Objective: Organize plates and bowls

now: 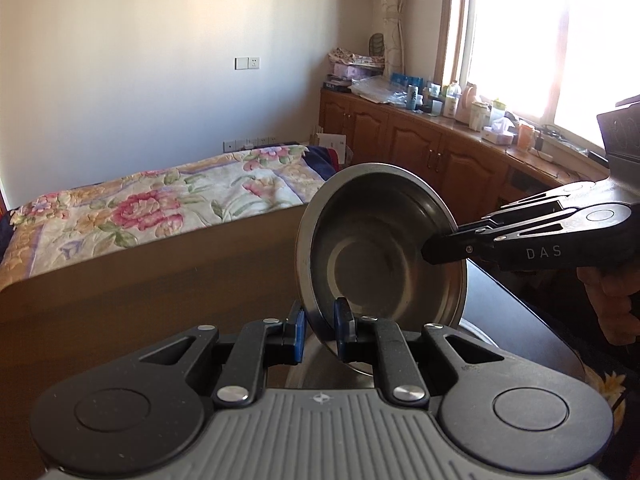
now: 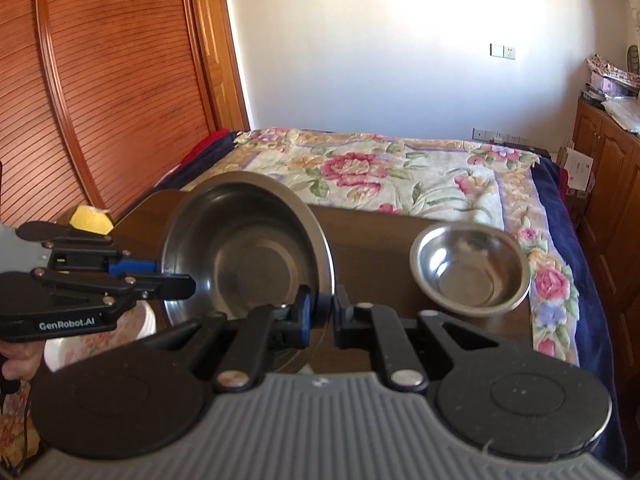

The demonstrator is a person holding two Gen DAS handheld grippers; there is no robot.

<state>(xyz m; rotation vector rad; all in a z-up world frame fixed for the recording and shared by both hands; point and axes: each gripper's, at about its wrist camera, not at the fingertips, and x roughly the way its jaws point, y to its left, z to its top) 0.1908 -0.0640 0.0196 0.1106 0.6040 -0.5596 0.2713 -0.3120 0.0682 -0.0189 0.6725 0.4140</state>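
Note:
A large steel bowl (image 1: 380, 256) is held tilted in the air above the dark table; it also shows in the right wrist view (image 2: 248, 248). My left gripper (image 1: 320, 330) is shut on its near rim, and it appears in the right wrist view (image 2: 164, 276) clamped on the bowl's left rim. My right gripper (image 2: 322, 318) is shut on the bowl's right rim, and appears in the left wrist view (image 1: 436, 252) on the right rim. A smaller steel bowl (image 2: 472, 276) sits on the table to the right. Another steel dish (image 1: 340, 376) lies under the held bowl.
A dark wooden table (image 2: 372, 232) stands against a bed with a floral cover (image 2: 380, 168). A yellow object (image 2: 90, 220) and a white plate (image 2: 100, 344) lie at the table's left. A wooden cabinet (image 1: 420, 140) with clutter runs under the window.

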